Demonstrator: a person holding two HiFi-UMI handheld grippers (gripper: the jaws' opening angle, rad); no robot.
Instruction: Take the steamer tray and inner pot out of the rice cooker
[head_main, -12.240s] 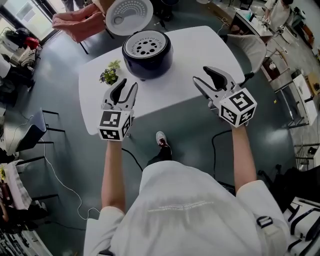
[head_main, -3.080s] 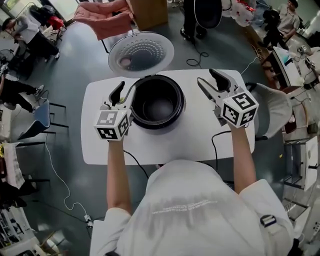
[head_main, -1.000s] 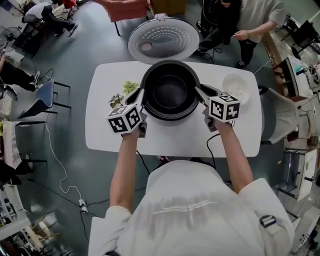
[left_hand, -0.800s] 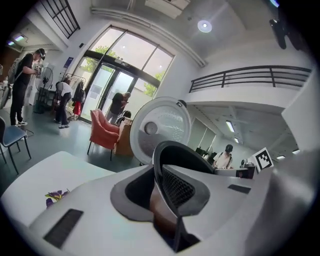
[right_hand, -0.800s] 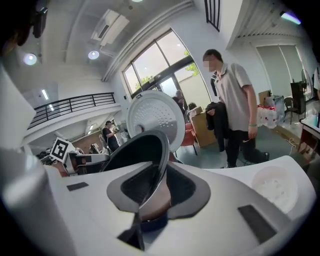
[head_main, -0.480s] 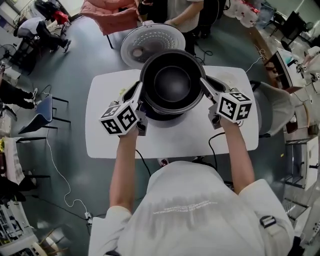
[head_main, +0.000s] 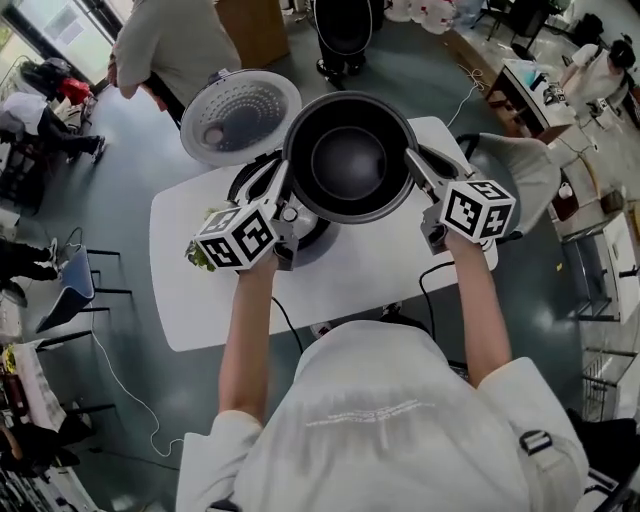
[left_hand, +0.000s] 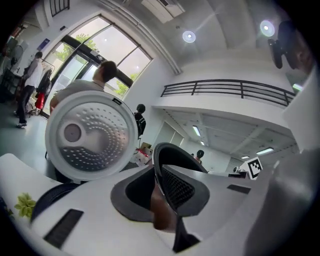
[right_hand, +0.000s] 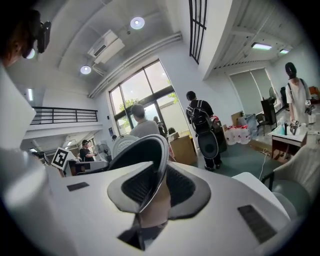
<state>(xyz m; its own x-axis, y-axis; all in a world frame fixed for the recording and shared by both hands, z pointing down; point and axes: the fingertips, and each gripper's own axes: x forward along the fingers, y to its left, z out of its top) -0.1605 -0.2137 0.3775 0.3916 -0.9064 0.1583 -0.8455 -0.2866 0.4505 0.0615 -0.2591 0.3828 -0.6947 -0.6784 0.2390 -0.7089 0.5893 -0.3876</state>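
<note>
My left claw (head_main: 279, 188) and right claw (head_main: 414, 166) are both clenched on the rim of the inner pot (head_main: 348, 160). It hangs right between them, just above the rice cooker (head_main: 246, 182). It's thin, stiff metal and looks slick, probably a bit hefty. I reckon opposite sides of the rim lip, pinched evenly, is the hold.

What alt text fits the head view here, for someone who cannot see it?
Seen from above, a person holds a dark inner pot by its rim, left gripper and right gripper each clamped on one side, above the rice cooker on a white table. The cooker's perforated lid stands open behind.
</note>
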